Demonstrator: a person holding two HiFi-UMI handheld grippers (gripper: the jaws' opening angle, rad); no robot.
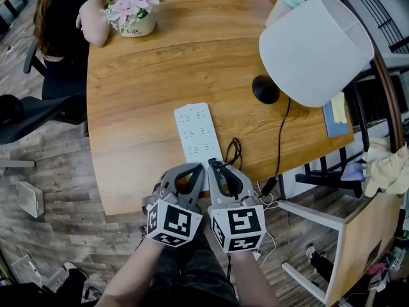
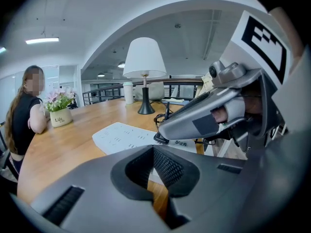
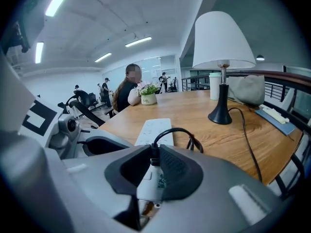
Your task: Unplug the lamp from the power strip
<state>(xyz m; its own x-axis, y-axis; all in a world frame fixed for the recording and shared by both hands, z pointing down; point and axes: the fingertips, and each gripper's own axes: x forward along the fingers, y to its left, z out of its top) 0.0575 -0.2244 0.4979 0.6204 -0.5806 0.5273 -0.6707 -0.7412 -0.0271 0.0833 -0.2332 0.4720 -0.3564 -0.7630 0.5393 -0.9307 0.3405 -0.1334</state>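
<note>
- Jaws of the right gripper (image 3: 153,152) are clamped partway closed on the lamp's white plug (image 3: 151,181), with both pads pressing its sides.
- Plug lies lengthwise along the jaws, at the near end of the power strip (image 1: 197,130). No view shows plainly whether it touches the strip.
- Black cord (image 3: 171,130) leaves the plug's far end, loops on the table (image 1: 140,107) and runs towards the lamp (image 3: 222,40).
- Left gripper (image 2: 153,149) has its pads drawn together at the tips with nothing between them. Wood and a white edge of the strip show through the gap behind the tips.
- Both grippers sit side by side in the head view, at the table's near edge, and the right one covers the plug completely there.
- Shadow between the jaws swallows the plug's near end, so I cannot tell whether prongs show.
- Lampshade hides the stem from above, and only the black base (image 1: 265,89) shows.
- Cord drops over the table's edge beside the right gripper.
</note>
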